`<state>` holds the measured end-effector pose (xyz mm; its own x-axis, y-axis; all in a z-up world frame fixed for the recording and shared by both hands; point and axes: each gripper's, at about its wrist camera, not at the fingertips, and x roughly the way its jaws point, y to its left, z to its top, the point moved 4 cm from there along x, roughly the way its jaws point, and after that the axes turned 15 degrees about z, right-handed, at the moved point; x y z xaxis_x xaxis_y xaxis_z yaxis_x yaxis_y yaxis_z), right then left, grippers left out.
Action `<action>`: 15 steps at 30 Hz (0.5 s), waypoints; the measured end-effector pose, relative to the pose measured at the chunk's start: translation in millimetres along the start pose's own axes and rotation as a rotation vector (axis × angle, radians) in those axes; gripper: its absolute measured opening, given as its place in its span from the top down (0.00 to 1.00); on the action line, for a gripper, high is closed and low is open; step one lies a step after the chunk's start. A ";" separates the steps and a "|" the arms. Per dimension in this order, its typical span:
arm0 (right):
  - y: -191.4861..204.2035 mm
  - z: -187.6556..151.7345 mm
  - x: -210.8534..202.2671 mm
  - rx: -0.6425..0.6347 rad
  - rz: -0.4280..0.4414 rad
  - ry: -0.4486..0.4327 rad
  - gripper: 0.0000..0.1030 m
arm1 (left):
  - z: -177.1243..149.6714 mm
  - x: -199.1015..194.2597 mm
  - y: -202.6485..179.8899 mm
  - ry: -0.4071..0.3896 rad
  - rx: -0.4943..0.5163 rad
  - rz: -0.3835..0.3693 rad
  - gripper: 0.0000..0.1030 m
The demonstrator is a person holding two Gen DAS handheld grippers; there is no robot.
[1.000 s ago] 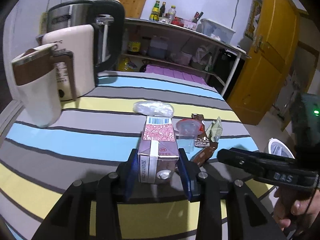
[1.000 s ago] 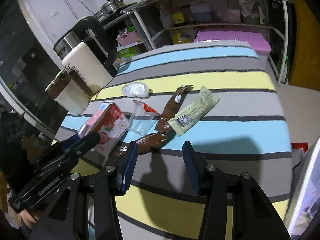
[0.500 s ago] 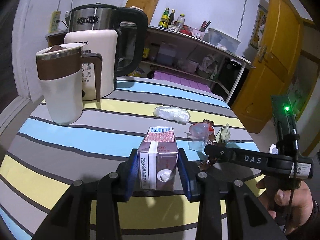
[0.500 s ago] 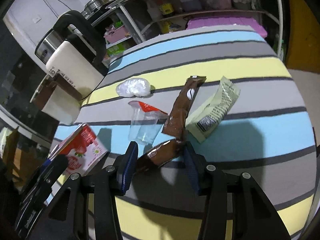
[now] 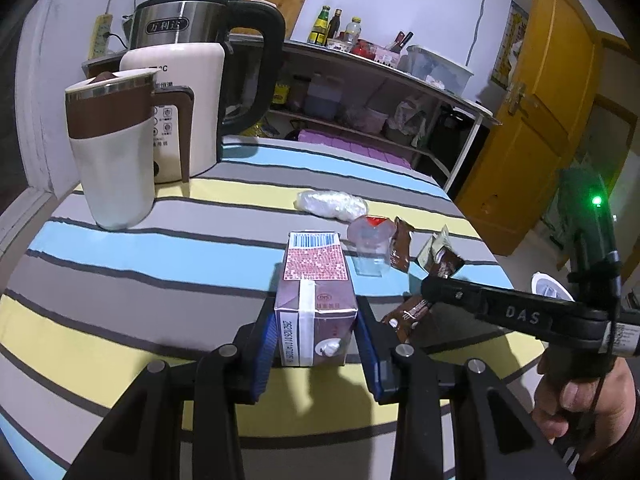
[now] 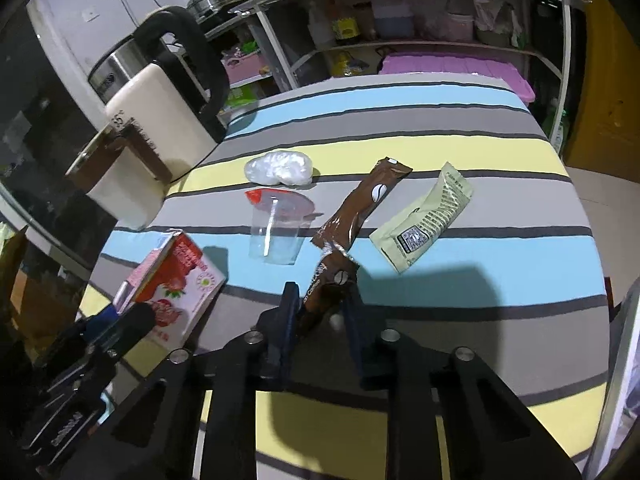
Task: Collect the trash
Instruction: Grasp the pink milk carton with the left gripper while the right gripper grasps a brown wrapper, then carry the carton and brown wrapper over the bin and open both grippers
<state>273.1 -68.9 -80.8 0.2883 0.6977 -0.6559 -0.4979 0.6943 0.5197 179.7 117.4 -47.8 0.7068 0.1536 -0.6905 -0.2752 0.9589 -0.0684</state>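
Striped tablecloth (image 6: 440, 152) in blue, grey and yellow bands covers the table; metal shelving with bottles and tubs runs behind its far edge, a yellow door (image 5: 532, 128) stands off the right side.

Left gripper (image 5: 316, 344): blue pads pinching a strawberry milk carton (image 5: 314, 308) by its two sides. Carton is upright near the table's near edge, barcode face on top. In the right wrist view the same carton (image 6: 176, 280) sits toward the near-left corner.

Right gripper (image 6: 320, 316): jaws have just been closing, now pressed on a brown coffee sachet (image 6: 324, 292); its torn upper end sticks up between the blue fingers. Left wrist view shows the sachet (image 5: 412, 312) clamped at the black tool's tip, a person's hand (image 5: 580, 396) on the grip, green LED lit.

Rest of the trash, mid-table:
- clear plastic cup (image 6: 276, 232) on its side, red foil lid peeled but attached
- second, long brown coffee sachet (image 6: 360, 204) just right of the cup, lying diagonally
- pale green wrapper (image 6: 424, 224) right of that, near the right edge
- crumpled white plastic film (image 6: 280, 168) behind the cup, on a yellow band

Far-left corner: cream electric kettle (image 5: 180, 100) with black handle, white-and-brown mug (image 5: 116, 148) just in front of it.
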 end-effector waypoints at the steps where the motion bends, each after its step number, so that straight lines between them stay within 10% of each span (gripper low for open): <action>1: 0.2 -1.0 -2.2 -0.001 0.008 -0.003 0.92 | -1.1 -1.8 -1.4 0.000 0.001 0.000 0.64; 15: 1.0 -11.1 -52.2 -0.004 0.042 -0.086 0.93 | -5.4 -32.0 -23.3 -0.037 0.026 -0.016 0.64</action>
<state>248.5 -106.6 -52.1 0.3363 0.7390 -0.5838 -0.5145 0.6634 0.5433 160.0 88.9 -28.0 0.7350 0.1462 -0.6621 -0.2466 0.9673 -0.0601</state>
